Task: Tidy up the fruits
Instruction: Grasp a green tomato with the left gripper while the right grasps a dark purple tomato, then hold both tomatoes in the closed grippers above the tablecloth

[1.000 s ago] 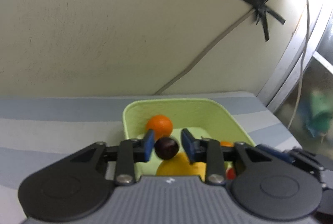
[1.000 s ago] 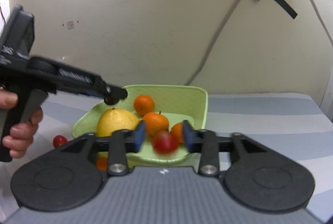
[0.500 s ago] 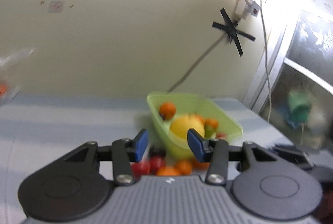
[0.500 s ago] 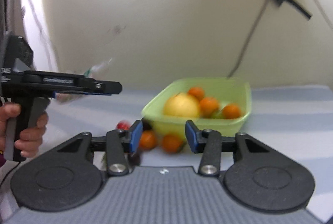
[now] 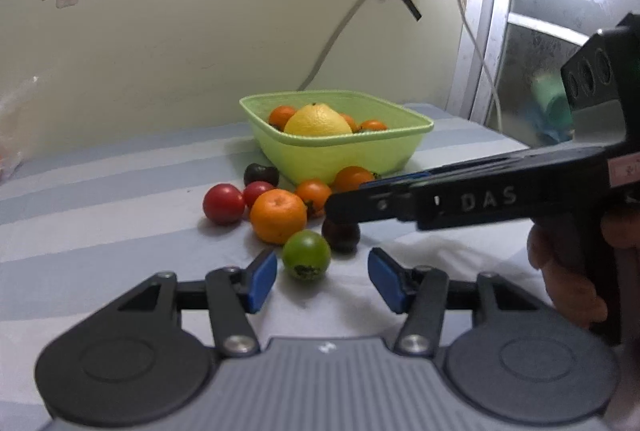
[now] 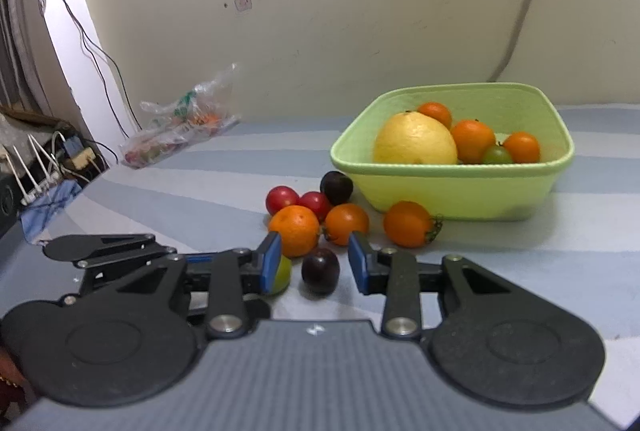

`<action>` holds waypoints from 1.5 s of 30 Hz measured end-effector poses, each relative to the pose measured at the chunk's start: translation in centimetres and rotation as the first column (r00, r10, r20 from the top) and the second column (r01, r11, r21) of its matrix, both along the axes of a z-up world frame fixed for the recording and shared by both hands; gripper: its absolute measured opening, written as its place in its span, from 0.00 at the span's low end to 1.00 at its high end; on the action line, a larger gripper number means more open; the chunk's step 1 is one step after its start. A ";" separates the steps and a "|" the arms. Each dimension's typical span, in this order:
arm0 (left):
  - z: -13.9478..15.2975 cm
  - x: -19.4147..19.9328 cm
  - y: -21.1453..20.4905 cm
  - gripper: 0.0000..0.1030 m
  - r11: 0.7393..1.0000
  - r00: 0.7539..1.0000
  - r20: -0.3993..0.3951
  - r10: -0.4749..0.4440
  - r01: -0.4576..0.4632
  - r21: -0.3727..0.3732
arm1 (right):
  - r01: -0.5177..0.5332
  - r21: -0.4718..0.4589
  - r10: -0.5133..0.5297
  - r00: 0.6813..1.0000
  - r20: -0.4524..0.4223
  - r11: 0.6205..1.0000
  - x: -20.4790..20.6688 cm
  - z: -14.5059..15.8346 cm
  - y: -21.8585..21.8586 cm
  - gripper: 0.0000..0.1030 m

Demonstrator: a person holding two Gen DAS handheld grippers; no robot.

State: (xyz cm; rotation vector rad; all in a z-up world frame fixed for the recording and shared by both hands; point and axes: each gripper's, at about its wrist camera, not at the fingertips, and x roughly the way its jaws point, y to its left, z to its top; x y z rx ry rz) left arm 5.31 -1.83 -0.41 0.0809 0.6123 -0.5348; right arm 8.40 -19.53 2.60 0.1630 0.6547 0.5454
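Striped blue-and-white cloth [image 6: 520, 263] is being used as the work surface, with the items on it listed from left to right.

- A clear plastic bag [image 6: 184, 119] is being kept at the far left against the wall, at about ten o'clock from the fruit cluster.
- The left gripper [image 5: 322, 279] is being held low over the cloth, its jaws being opened. A green fruit [image 5: 306, 259] is being framed between the blue pads without being touched by either one.
- Two red fruits [image 6: 298, 201] are being left at the cluster's left edge, with a dark fruit [image 6: 336, 187] at one o'clock from them, near the basin's wall.
- A large orange [image 6: 295, 230] is being left in the cluster's middle, with a smaller orange fruit [image 6: 346, 223] just beside it at three o'clock.
- The right gripper [image 6: 314, 263] is being closed around a dark plum [image 6: 320, 271], which is lying between the pads. Neither pad is being pressed on it yet.
- An orange fruit with a stem [image 6: 410, 223] is being left at five o'clock from the basin's near left corner.
- A pale green basin [image 6: 456, 187] is being used at the right as the container, with a large yellow citrus [image 6: 414, 139], several small oranges [image 6: 472, 139] and one green fruit [image 6: 497, 155] being held inside.
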 end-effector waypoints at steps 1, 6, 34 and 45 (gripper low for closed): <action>-0.1 0.4 0.1 0.48 1.000 1.000 -0.020 0.004 -0.004 -0.001 | 0.003 -0.006 -0.003 1.000 -0.009 1.000 0.3 -0.2 0.1 0.38; -0.5 1.7 0.7 0.28 0.998 0.997 -0.064 0.032 -0.036 -0.055 | -0.005 -0.004 0.005 0.999 -0.045 1.000 0.5 -1.4 0.2 0.24; -0.6 -7.6 0.5 0.33 0.997 0.997 0.029 -0.069 0.069 0.018 | 0.039 -0.095 -0.033 0.997 0.072 0.995 -10.2 -1.4 -1.2 0.27; -0.7 -7.9 0.1 0.37 0.997 0.997 0.046 -0.060 0.057 0.056 | 0.057 -0.031 -0.056 0.997 0.048 0.998 -10.2 -1.6 -2.2 0.27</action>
